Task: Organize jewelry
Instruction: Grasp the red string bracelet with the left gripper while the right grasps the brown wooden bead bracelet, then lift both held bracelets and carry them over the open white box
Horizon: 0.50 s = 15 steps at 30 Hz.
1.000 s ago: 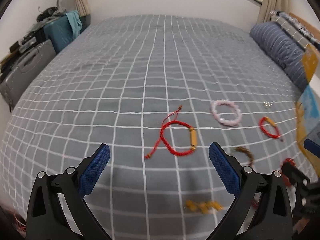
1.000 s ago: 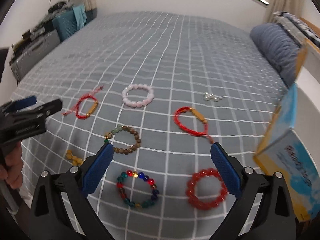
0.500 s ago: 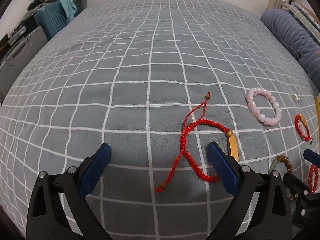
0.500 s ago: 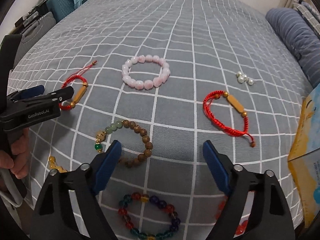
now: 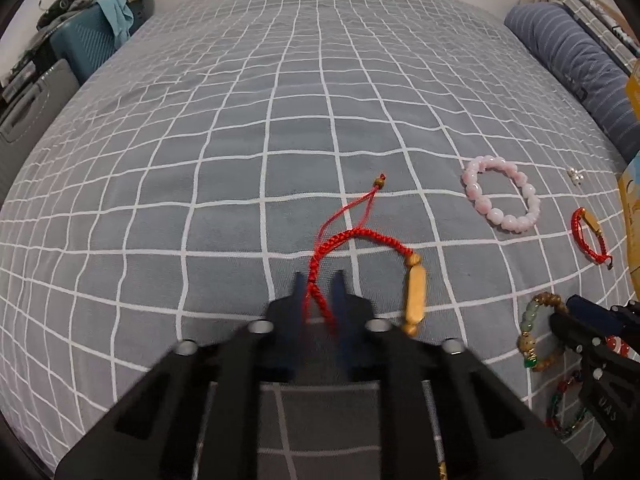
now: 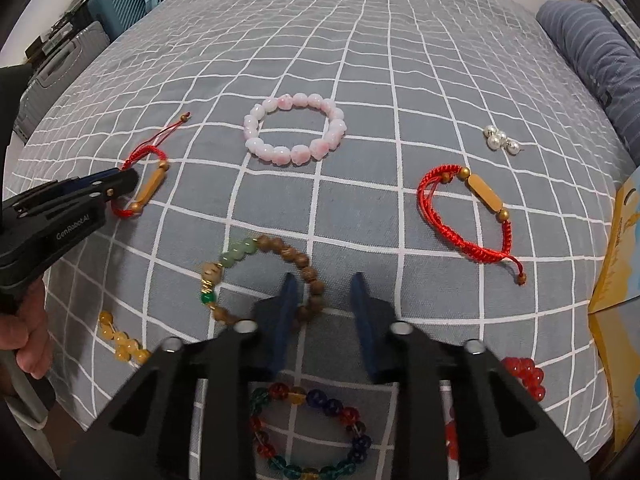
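My left gripper (image 5: 319,292) has its jaws nearly together around the braided cord of a red string bracelet with a gold tube bead (image 5: 415,296) lying on the bed; it also shows in the right wrist view (image 6: 150,184), with the left gripper (image 6: 116,184) on it. My right gripper (image 6: 324,296) is half closed, its left finger beside the rim of a brown wooden-bead bracelet (image 6: 304,264); nothing is between the fingers. A pink bead bracelet (image 6: 294,130), a second red string bracelet (image 6: 468,208), pearl earrings (image 6: 500,142) and a multicolour bead bracelet (image 6: 308,432) lie around.
The grey checked bedspread (image 6: 360,40) carries everything. A yellow-blue box (image 6: 616,260) stands at the right edge. A striped pillow (image 5: 572,64) lies far right, suitcases (image 5: 80,48) stand beyond the left edge. Amber beads (image 6: 120,340) and a red bead bracelet (image 6: 524,372) lie near me.
Both grippers have come down toward the bed and narrowed. The left jaws have closed around the red bracelet's cord; the right jaws have narrowed beside the wooden-bead bracelet.
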Each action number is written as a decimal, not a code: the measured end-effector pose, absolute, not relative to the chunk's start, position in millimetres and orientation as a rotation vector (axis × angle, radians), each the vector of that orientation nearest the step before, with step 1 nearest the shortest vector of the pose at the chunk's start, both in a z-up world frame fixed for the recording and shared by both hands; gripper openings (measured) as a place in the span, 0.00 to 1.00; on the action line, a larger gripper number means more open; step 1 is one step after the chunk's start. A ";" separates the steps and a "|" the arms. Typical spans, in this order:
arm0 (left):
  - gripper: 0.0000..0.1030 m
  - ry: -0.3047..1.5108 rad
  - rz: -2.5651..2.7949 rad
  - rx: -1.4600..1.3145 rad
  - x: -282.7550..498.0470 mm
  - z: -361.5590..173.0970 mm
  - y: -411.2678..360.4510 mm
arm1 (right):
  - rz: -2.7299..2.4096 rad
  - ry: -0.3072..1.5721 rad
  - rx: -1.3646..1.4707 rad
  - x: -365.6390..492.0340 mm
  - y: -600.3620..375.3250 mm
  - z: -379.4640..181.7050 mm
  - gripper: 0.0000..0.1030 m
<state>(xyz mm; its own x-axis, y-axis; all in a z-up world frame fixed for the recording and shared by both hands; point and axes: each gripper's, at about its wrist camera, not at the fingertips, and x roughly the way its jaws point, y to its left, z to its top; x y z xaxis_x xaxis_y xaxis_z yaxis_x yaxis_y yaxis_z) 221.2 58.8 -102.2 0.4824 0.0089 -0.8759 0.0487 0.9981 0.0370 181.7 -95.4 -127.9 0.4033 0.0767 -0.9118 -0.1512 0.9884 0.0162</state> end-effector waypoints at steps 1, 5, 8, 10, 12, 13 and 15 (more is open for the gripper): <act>0.04 1.069 -0.026 0.060 220.7 -101.3 58.2 | 0.142 1.149 -0.072 181.7 -95.6 -127.1 0.12; 0.04 1.073 -0.033 0.042 217.4 -96.1 59.8 | 0.142 1.143 -0.054 178.3 -97.6 -123.0 0.11; 0.04 1.066 -0.032 0.039 212.8 -90.1 59.8 | 0.143 1.137 -0.049 174.3 -99.7 -119.9 0.11; 0.03 1.057 -0.034 0.041 208.5 -84.9 59.5 | 0.144 1.130 -0.044 171.3 -102.1 -116.5 0.11; 0.04 1.053 -0.034 0.033 205.3 -80.1 60.2 | 0.145 1.123 -0.043 168.3 -103.9 -113.0 0.10; 0.03 1.051 -0.035 0.031 203.5 -77.5 59.9 | 0.146 1.119 -0.038 166.5 -105.0 -110.3 0.09; 0.03 1.042 -0.037 0.034 199.8 -72.4 57.9 | 0.148 1.107 -0.031 163.1 -106.7 -104.5 0.07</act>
<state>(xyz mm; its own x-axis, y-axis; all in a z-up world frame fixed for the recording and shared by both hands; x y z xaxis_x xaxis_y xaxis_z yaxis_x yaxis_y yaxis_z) 199.8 57.9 -72.4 0.5043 -0.0143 -0.8634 0.0465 0.9989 0.0106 163.1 -106.7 -104.5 0.4386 0.1038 -0.8927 -0.1345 0.9897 0.0489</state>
